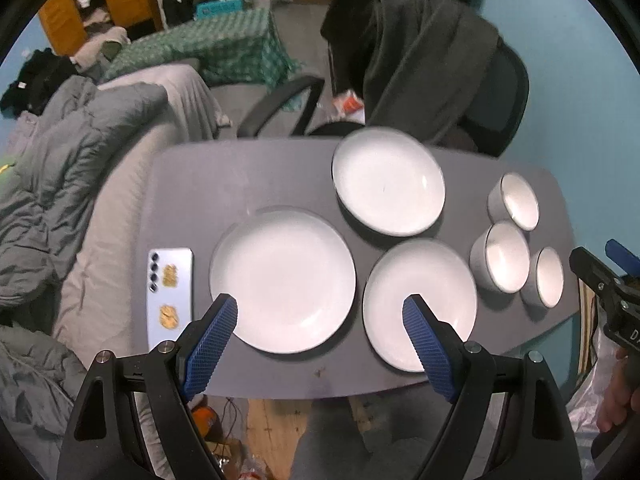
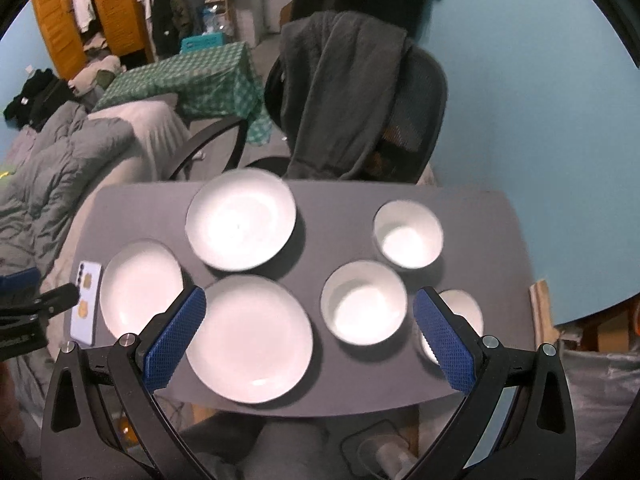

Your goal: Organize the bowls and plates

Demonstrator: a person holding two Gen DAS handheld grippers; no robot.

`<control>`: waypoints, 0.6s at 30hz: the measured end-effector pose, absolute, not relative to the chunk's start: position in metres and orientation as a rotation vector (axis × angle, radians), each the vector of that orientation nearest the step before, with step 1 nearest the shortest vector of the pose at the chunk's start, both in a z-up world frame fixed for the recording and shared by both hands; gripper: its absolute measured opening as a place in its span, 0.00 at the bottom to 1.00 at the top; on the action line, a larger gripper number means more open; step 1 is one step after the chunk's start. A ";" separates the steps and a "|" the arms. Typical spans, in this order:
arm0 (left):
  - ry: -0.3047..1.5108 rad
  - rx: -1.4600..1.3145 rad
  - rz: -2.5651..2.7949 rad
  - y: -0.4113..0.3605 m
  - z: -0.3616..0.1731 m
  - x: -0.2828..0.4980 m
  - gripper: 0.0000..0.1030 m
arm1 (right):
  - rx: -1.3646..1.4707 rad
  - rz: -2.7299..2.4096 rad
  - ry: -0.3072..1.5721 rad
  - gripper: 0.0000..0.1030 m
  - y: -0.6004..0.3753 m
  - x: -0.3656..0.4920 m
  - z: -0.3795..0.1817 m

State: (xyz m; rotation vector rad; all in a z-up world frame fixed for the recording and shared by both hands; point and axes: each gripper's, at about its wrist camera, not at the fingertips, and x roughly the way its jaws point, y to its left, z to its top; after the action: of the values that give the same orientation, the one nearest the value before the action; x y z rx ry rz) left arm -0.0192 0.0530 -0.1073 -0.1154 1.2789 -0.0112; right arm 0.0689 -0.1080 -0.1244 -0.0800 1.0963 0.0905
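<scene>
Three white plates lie flat on the grey table (image 1: 188, 184): a left plate (image 1: 282, 280), a far plate (image 1: 388, 181) and a near plate (image 1: 420, 304). Three white bowls stand to their right: far bowl (image 1: 516, 200), middle bowl (image 1: 502, 256), near bowl (image 1: 546, 276). My left gripper (image 1: 320, 308) hovers open above the near table edge, over the gap between the left and near plates. In the right wrist view the plates (image 2: 248, 338) (image 2: 241, 219) (image 2: 140, 288) and bowls (image 2: 364, 302) (image 2: 408, 234) (image 2: 464, 312) show again. My right gripper (image 2: 308, 300) hangs open above them, holding nothing.
A phone (image 1: 170, 292) lies face down at the table's left edge. An office chair (image 1: 492, 96) draped with dark clothing stands behind the table. A bed with grey bedding (image 1: 80, 168) lies to the left. The right gripper's body (image 1: 608, 292) and a hand show at the right edge.
</scene>
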 end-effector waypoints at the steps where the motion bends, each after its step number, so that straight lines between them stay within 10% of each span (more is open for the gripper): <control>1: 1.292 -0.115 -0.022 0.052 -0.115 -0.020 0.84 | -0.084 0.094 1.108 0.99 -0.107 0.068 -0.130; 18: 1.393 -0.070 -0.090 0.014 -0.200 -0.017 0.84 | -0.015 0.210 1.308 0.92 -0.113 0.050 -0.236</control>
State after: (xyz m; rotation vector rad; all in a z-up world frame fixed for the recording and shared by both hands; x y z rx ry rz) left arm -0.0174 0.0139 -0.2002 -0.0703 1.3927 -0.0903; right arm 0.0500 -0.1132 -0.2362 -0.0154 1.3077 0.2100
